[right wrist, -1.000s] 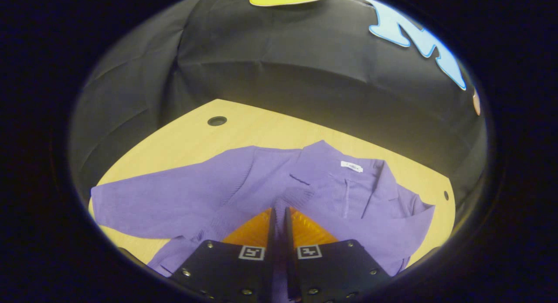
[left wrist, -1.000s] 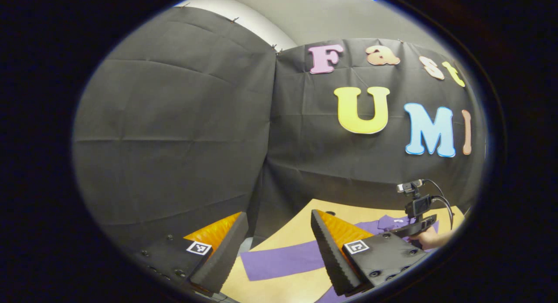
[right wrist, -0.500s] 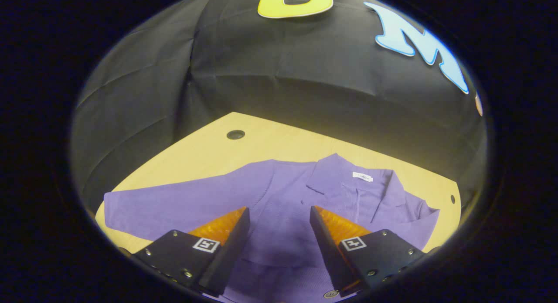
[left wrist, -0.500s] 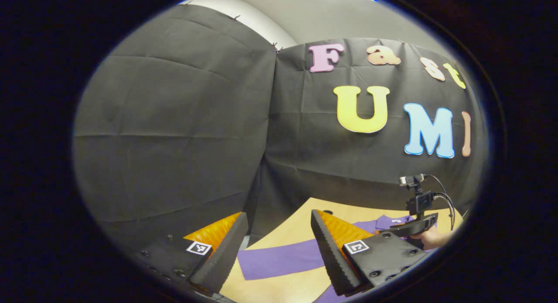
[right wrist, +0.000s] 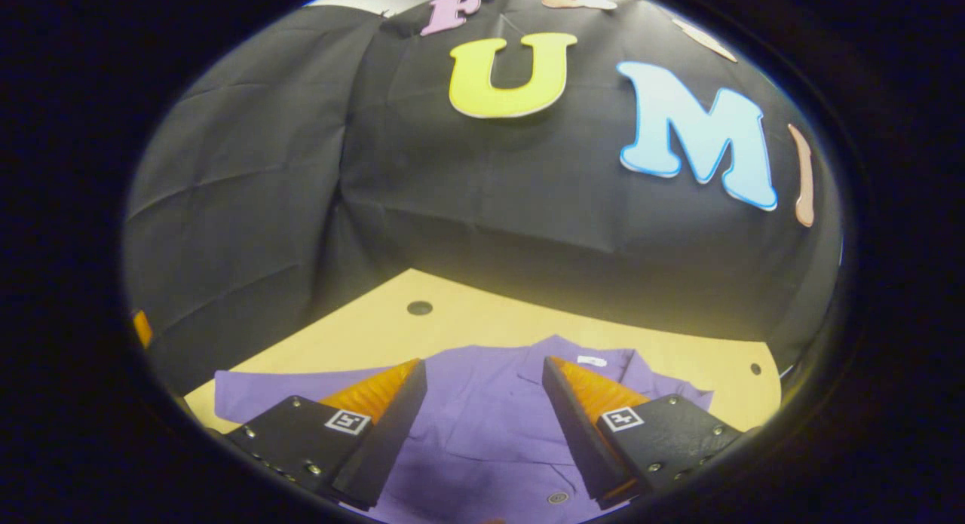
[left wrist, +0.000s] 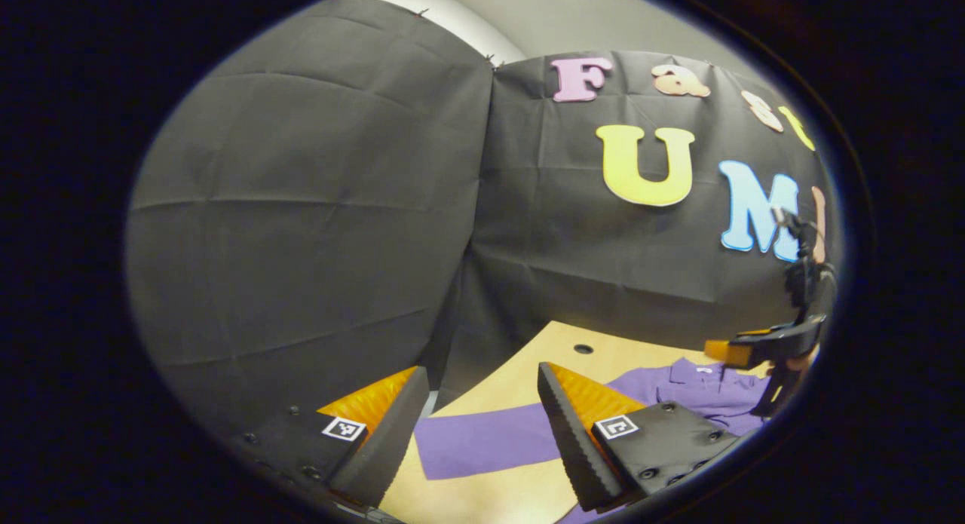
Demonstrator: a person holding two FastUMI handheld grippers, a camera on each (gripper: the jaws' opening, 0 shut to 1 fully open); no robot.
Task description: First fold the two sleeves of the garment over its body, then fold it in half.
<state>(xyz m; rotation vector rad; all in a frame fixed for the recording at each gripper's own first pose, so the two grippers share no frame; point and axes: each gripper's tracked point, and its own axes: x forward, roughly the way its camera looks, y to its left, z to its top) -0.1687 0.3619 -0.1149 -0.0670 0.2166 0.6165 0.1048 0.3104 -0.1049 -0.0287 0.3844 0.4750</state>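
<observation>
Lying flat: purple garment (right wrist: pixel 490 403) | one sleeve (left wrist: pixel 482 439) outstretched, apparently unfolded

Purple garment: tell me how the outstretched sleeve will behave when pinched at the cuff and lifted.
The sleeve of the purple garment lies limp and flat on the table, so it will probably drape and sag. It looks thin, so likely light. Being soft cloth, it may drag the body along.
</observation>
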